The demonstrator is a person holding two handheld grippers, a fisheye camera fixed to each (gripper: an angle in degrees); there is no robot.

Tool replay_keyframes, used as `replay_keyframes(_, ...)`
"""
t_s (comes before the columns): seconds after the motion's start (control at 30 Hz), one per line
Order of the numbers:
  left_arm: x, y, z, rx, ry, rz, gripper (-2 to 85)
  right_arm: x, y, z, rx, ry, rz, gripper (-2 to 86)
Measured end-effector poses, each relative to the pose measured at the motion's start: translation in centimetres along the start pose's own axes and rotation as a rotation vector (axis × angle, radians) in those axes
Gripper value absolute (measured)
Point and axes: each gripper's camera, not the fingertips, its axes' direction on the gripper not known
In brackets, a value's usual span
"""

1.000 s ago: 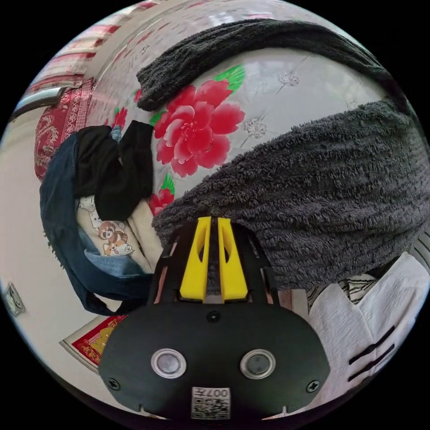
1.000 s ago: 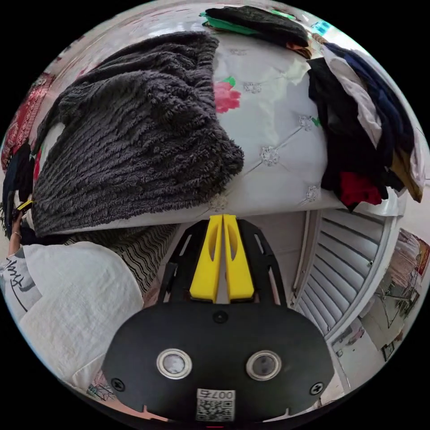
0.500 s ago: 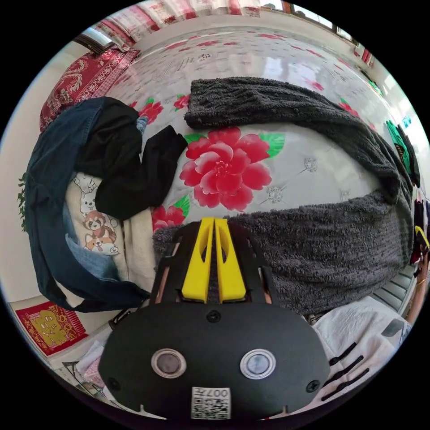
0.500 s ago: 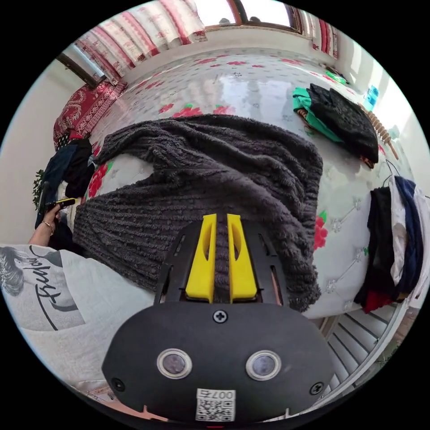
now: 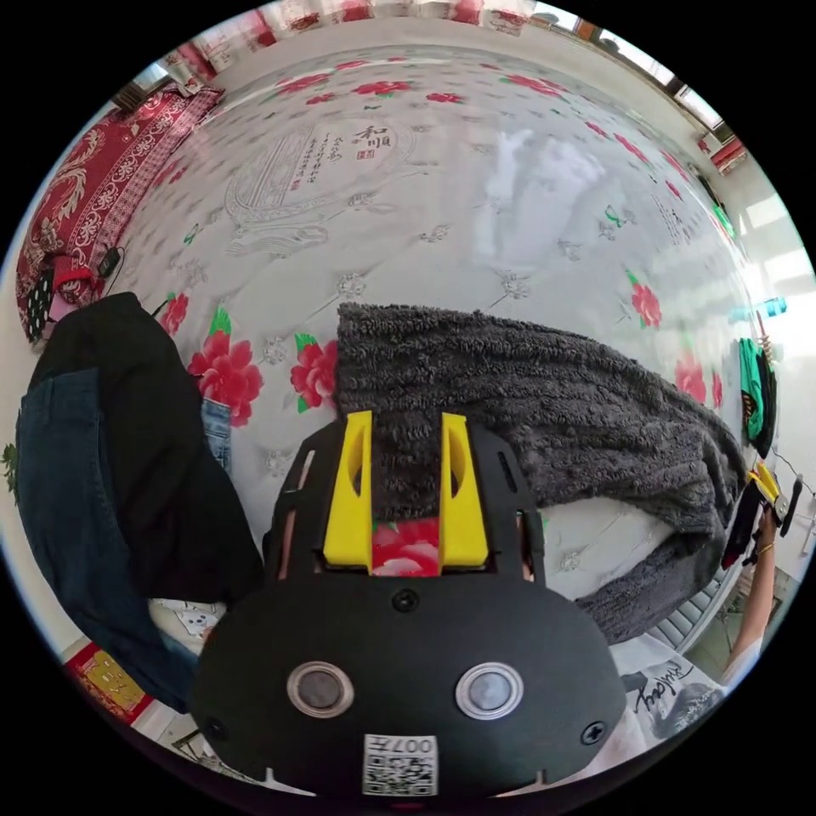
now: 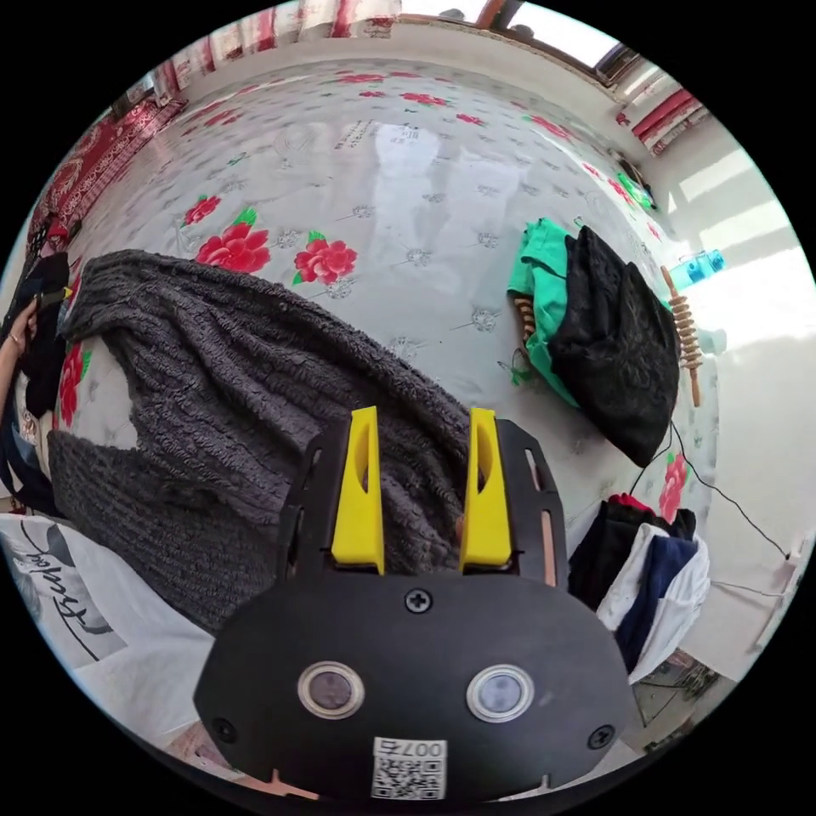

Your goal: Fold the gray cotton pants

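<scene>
Already, in the left gripper view, the gray pants [image 5: 544,408] lie doubled on the flowered bed [image 5: 442,187], one leg over the other, and the left tongs [image 5: 406,489] stand apart above the cuff, empty. From the right gripper view, the right tongs [image 6: 422,489] also gape over the waist end; by my judgement, a crosswise fold remains.

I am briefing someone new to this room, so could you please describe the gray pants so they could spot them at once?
Start from the wide floral-printed bed. The gray pants lie across its near edge, in front of both open grippers. Their shaggy, ribbed charcoal pile sets them apart from the smooth denim and black heap on one side and the green and black clothes on the other.
</scene>
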Motion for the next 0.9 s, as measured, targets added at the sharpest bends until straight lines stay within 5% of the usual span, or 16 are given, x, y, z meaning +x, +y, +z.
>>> replay_keyframes(0.17,-1.6,-3.5,4.3,-0.126,0.009,-0.015,12.6,-1.2,-4.1,2.7,-0.137,-0.024,-0.087,9.6)
replay_keyframes(0.4,-4.0,-1.4,1.2,-0.007,0.147,-0.031,3.4,-2.3,-4.9,2.9,-0.206,0.072,-0.199,1.8)
replay_keyframes(0.73,-5.6,13.6,-18.0,0.728,0.488,0.096,1.0,2.6,2.9,-11.8,0.280,0.027,-0.006,0.1)
replay_keyframes(0.9,-6.6,25.8,-18.2,0.788,0.450,0.054,0.9,1.5,11.4,-12.4,0.329,-0.039,0.003,0.1)
